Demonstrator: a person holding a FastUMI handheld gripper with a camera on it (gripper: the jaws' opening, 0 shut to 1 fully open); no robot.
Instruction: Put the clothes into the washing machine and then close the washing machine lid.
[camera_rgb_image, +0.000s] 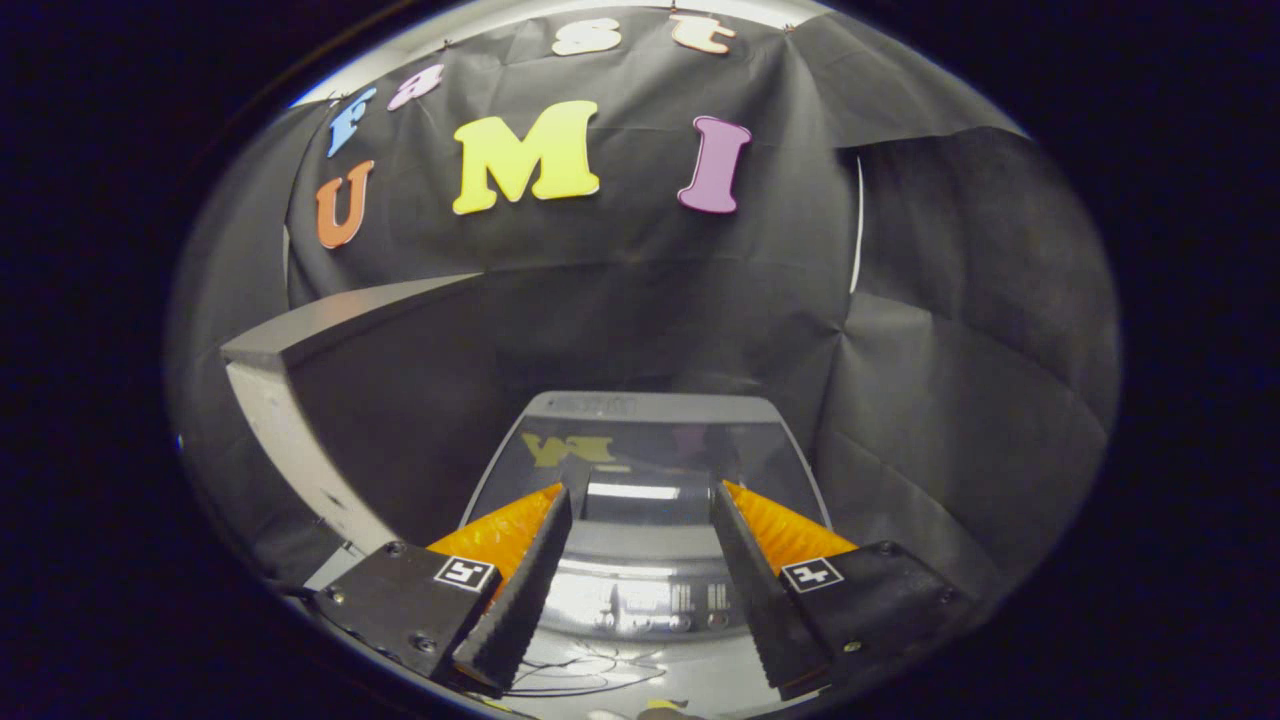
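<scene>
Washing machine (640, 600) sits dead ahead, lid (650, 455) down on top, control panel (650, 600) nearer than lid. Tool (640, 495) above panel, fingers spread, nothing between. Ledge (330, 325) to machine's left, booth wall (650, 290) behind.

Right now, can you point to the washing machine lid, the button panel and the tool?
washing machine lid (640, 455), gripper view, on its dark glass, beyond the fingers.
button panel (650, 600), gripper view, on the shiny strip between the fingers.
tool (640, 495), gripper view, midway between its open fingertips, holding nothing.
</scene>
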